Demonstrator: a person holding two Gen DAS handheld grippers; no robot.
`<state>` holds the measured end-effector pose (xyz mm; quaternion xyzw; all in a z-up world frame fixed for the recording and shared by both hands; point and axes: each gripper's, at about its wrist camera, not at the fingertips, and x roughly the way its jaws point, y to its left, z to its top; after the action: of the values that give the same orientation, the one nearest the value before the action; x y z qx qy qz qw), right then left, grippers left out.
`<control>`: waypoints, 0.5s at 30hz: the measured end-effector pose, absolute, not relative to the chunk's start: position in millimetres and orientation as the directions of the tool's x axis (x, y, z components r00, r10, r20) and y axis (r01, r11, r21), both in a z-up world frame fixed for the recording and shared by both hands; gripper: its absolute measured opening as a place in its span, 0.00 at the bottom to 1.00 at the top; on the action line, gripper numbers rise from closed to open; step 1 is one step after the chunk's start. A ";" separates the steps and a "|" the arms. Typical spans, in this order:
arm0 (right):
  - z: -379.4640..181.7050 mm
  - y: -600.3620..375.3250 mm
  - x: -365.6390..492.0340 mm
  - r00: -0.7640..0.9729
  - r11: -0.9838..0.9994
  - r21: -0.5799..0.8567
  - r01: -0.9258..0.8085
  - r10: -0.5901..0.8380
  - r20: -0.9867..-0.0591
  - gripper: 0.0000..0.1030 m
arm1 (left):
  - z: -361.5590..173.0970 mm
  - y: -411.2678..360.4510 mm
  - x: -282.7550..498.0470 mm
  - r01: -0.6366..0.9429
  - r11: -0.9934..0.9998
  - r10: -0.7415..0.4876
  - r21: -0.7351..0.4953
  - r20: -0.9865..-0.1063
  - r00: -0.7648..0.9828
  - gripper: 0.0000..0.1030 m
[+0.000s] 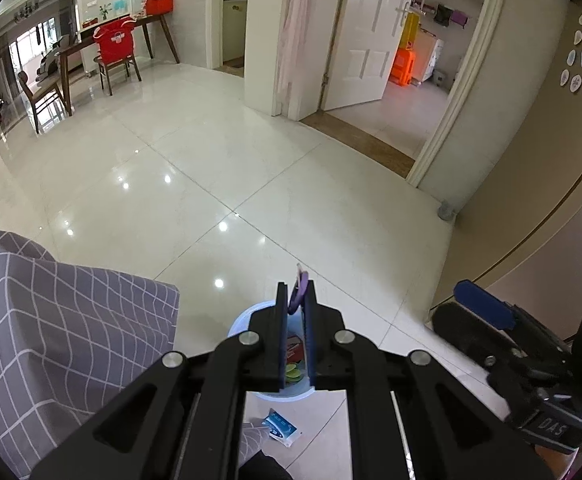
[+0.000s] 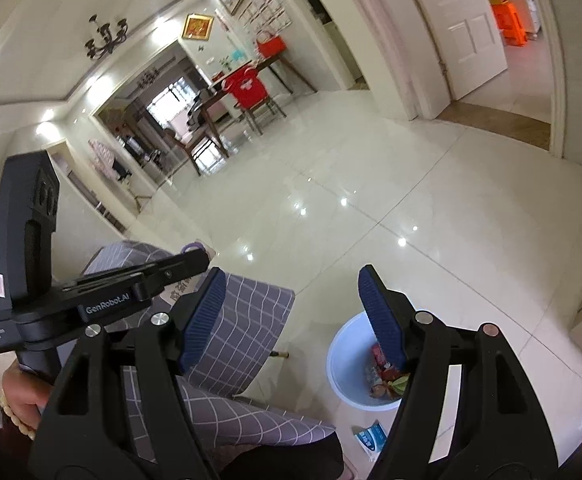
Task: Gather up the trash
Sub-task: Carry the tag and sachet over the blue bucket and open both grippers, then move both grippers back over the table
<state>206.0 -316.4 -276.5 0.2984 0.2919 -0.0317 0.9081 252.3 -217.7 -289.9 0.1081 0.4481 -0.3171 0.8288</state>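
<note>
My left gripper (image 1: pixel 295 292) is shut on a small purple wrapper (image 1: pixel 299 287) and holds it above the white trash bin (image 1: pixel 239 322), which has coloured wrappers inside. My right gripper (image 2: pixel 291 300) is open and empty, above and left of the same bin (image 2: pixel 341 346). A blue and white packet (image 1: pixel 281 430) lies on the floor beside the bin, also seen in the right wrist view (image 2: pixel 369 438). The left gripper's body (image 2: pixel 103 300) shows at the left of the right wrist view, with the purple wrapper (image 2: pixel 193 247) at its tip.
A seat with a grey checked cover (image 1: pixel 51 328) stands left of the bin, also in the right wrist view (image 2: pixel 247 320). Glossy tiled floor (image 1: pixel 251 168) stretches ahead. A beige wall (image 1: pixel 531 184) and open doorway are at the right; a dining table with chairs (image 1: pixel 111 52) is far back.
</note>
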 end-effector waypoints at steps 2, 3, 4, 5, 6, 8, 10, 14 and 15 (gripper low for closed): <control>-274.3 -320.4 201.3 0.838 0.817 0.524 0.242 0.096 -0.537 0.66 | -292.1 -224.2 252.7 0.633 0.768 -0.424 -0.096 -0.817 0.391 0.07; -274.2 -321.4 200.4 0.841 0.816 0.523 0.245 0.090 -0.533 0.66 | -292.7 -226.9 253.6 0.636 0.766 -0.420 -0.089 -0.820 0.390 0.09; -273.5 -323.7 199.7 0.845 0.815 0.524 0.248 0.082 -0.529 0.66 | -294.2 -230.1 255.8 0.636 0.767 -0.408 -0.082 -0.827 0.386 0.09; -273.2 -325.4 198.9 0.848 0.813 0.525 0.252 0.076 -0.525 0.66 | -294.7 -232.5 258.0 0.633 0.770 -0.402 -0.084 -0.834 0.378 0.15; -272.7 -326.3 198.2 0.850 0.811 0.526 0.256 0.071 -0.522 0.66 | -296.7 -233.4 262.1 0.621 0.779 -0.386 -0.089 -0.848 0.363 0.40; -272.5 -329.6 199.6 0.849 0.808 0.528 0.261 0.069 -0.525 0.66 | -297.6 -231.0 265.8 0.593 0.801 -0.362 -0.080 -0.854 0.373 0.71; -274.5 -330.7 200.2 0.845 0.807 0.527 0.266 0.068 -0.530 0.66 | -295.5 -227.1 265.9 0.585 0.807 -0.366 -0.082 -0.846 0.386 0.71; -279.1 -330.5 202.0 0.837 0.805 0.531 0.266 0.080 -0.541 0.66 | -294.4 -217.5 264.2 0.578 0.812 -0.362 -0.083 -0.849 0.386 0.71; -279.1 -329.4 202.9 0.835 0.805 0.531 0.264 0.084 -0.543 0.66 | -293.7 -215.4 263.4 0.575 0.814 -0.363 -0.086 -0.848 0.386 0.71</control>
<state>202.9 -329.4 -279.1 0.3081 0.2825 -0.0495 0.9071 263.4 -215.4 -293.7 0.1116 0.4759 -0.2842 0.8248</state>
